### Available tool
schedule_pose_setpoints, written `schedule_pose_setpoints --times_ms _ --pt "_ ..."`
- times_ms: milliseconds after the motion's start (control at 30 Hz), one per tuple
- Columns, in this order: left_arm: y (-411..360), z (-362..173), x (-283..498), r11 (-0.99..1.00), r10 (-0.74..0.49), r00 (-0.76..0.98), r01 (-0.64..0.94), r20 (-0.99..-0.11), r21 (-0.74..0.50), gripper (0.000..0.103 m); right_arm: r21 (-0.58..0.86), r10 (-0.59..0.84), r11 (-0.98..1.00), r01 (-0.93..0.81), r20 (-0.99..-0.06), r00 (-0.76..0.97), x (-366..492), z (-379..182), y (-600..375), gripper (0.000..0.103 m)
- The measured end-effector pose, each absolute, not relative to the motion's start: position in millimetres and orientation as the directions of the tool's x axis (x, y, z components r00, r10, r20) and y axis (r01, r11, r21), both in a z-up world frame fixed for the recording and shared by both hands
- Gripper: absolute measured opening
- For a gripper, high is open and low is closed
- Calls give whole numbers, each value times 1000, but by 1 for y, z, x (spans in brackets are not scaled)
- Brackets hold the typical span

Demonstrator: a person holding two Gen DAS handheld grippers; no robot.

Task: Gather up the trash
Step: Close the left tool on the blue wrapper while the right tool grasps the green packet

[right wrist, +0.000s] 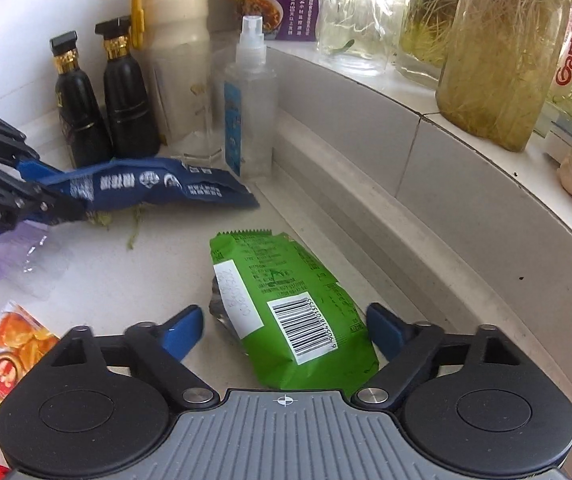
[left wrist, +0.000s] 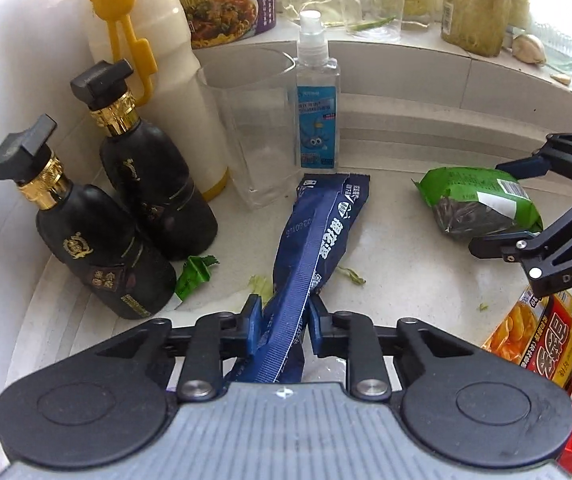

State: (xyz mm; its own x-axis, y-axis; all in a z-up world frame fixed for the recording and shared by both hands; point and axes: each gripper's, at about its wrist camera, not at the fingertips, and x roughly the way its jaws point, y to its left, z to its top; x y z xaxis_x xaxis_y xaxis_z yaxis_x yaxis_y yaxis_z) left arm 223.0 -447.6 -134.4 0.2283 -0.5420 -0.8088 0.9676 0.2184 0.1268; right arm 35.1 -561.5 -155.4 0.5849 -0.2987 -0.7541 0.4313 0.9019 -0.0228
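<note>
Progress: collection is only beginning. No wrapper is lifted clear of the worktop (right wrist: 134,280) yet, and no bin is showing in either view, so every item is still waiting to be carried off.

Left claw (left wrist: 284,322): its blue pads are clamping the near end of the blue wrapper (left wrist: 317,232), which is lying lengthwise on the worktop with its far end just before the tumbler (left wrist: 254,128) and the spray bottle (left wrist: 317,100). The grip is looking secure; the lift is judged to be next.

Right claw (right wrist: 284,332): its jaws are standing apart, one on each side of the green packet (right wrist: 289,312), not pressing it. The packet is lying flat near the foot of the ledge (right wrist: 405,184). Closing is still to come.

Count, largest first:
- one cream flask (left wrist: 158,64) with a yellow strap, at the back left;
- two black bottles (left wrist: 98,240) with gold collars, standing side by side, touching;
- one clear tumbler;
- one spray bottle;
- one blue wrapper;
- one green packet;
- one yellow-and-red box (left wrist: 541,336) at the right edge, likely further trash;
- one scrap of clear film (right wrist: 26,256), near the left claw;
- several green leaf bits (left wrist: 196,276), too scattered for counting.

Jars on the ledge are standing apart from the task.
</note>
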Motion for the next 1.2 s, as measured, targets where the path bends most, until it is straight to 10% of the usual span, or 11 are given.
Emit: schedule_pose_setpoints --times_ms 133,233,1200 --pt "-444 -129 219 217 -555 237 967 -797 136 18 -13 -289 902 431 -759 583 34 -155 -562 51" --pt "-440 -122 216 214 -565 241 967 -789 142 17 4 -279 903 430 -756 592 35 -153 -562 48" --pt "-365 -46 183 308 -638 308 942 -706 132 13 28 -269 920 391 -679 683 27 -73 -507 46"
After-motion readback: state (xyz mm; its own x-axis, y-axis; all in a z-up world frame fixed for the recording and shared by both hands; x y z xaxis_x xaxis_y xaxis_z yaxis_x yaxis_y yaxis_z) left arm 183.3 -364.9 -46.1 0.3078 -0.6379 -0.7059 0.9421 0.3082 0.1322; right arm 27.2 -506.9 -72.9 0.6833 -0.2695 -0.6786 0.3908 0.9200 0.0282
